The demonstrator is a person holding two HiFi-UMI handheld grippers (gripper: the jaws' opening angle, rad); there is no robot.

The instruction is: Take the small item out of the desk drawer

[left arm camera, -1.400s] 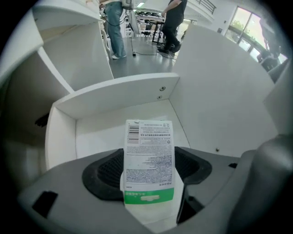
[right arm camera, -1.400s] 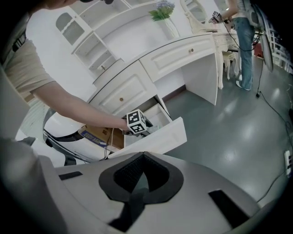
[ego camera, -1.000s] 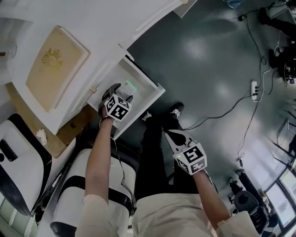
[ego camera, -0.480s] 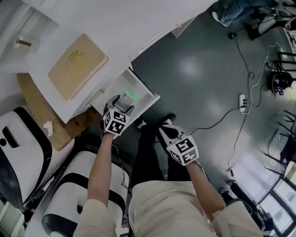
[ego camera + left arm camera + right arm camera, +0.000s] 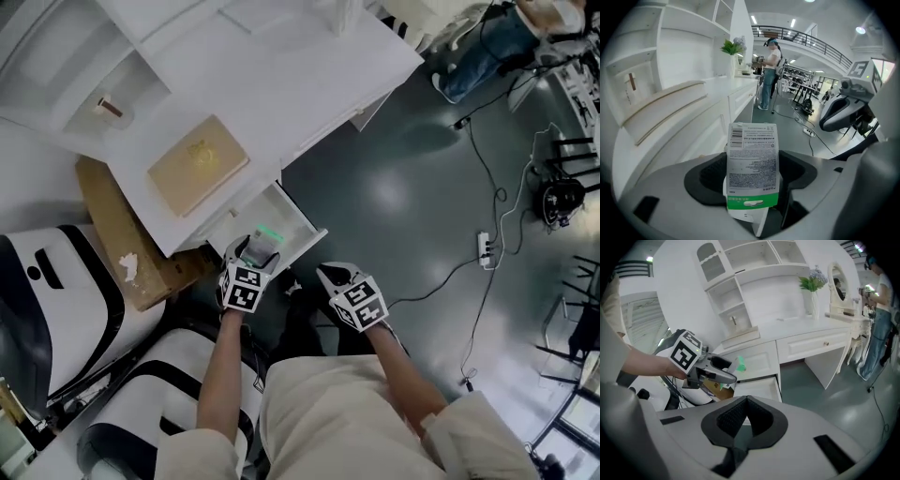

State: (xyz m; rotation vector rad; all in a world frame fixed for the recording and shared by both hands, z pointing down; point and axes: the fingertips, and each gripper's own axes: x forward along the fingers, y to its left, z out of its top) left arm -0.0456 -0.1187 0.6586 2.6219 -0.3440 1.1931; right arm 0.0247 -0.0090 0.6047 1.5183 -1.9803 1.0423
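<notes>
Left gripper [image 5: 253,253], low centre of the head view, is clamped on the small packet [image 5: 266,233], whose long axis runs straight out along the jaws. My right gripper [image 5: 328,276] sits just right of it, pinched together on nothing. The open drawer [image 5: 302,225] lies just up-frame of the packet, so I judge the pull is back toward me.

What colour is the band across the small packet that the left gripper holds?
Green, on a white packet with black print; clearest in the left gripper view.
</notes>
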